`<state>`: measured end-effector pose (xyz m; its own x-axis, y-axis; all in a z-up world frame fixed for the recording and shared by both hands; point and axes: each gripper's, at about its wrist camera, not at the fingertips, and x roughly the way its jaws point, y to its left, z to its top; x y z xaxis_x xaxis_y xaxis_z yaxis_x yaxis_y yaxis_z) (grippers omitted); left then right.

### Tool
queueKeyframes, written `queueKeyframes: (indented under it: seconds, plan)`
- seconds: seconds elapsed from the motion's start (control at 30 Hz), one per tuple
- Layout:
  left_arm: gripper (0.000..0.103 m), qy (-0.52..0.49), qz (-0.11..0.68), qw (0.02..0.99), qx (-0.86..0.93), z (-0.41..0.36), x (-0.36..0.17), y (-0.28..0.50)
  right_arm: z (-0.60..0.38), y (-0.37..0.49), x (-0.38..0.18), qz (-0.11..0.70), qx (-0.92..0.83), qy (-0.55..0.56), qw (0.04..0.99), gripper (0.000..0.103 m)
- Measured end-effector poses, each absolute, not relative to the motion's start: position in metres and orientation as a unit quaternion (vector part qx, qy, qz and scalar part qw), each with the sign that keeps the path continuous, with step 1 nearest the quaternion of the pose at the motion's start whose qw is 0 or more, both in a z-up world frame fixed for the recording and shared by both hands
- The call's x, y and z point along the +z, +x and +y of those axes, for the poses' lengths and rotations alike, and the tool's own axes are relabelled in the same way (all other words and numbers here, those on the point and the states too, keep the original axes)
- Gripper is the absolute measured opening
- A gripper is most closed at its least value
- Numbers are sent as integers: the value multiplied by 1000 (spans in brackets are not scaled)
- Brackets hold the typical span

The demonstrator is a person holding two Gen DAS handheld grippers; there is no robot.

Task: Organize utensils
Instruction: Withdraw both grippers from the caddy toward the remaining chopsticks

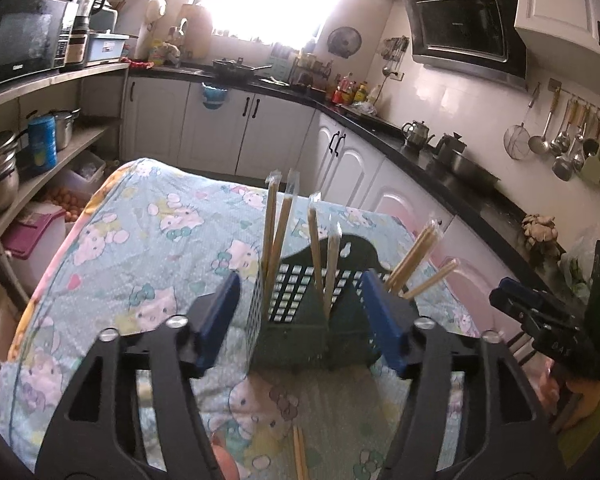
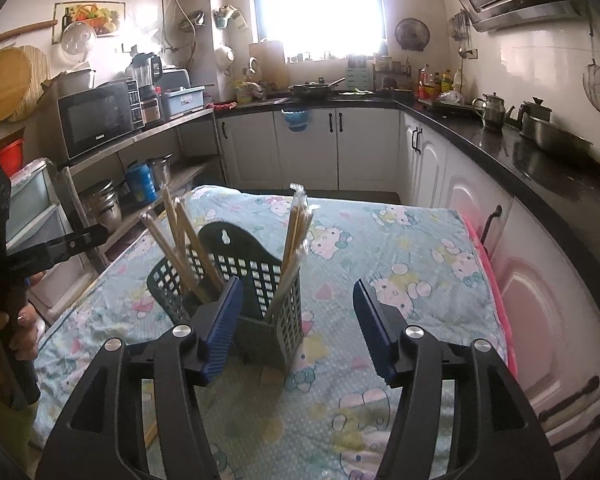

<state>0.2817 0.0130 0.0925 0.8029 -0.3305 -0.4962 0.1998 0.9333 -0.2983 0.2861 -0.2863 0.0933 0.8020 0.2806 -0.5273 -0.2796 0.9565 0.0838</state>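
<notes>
Both the left gripper (image 1: 300,320) and right gripper (image 2: 298,330) gape half-wide, empty. Chopsticks (image 1: 274,220) stand in the holder (image 1: 300,312) mid-table; next, grab the loose pair (image 1: 300,452) near the table's front edge.

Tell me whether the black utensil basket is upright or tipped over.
Upright. The black utensil basket stands on its base on the cartoon-print cloth, its hanging tab pointing up, with wrapped chopsticks leaning inside its compartments.

Loose chopsticks (image 1: 300,454) cut by frame edge
</notes>
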Motion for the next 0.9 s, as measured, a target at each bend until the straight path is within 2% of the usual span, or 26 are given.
queueKeyframes:
  seconds: [0.1, 0.3, 0.9]
  plan:
    - [70, -117, 286, 941, -139, 14, 85, 274, -289, 276, 86, 281, 144, 1, 949, 65]
    - [83, -123, 295, 938, -134, 18, 69, 260, -294, 261, 67, 296, 137, 8, 945, 68]
    - [86, -123, 327, 927, -137, 12, 29, 235, -300, 232, 23, 337, 133, 13, 932, 68]
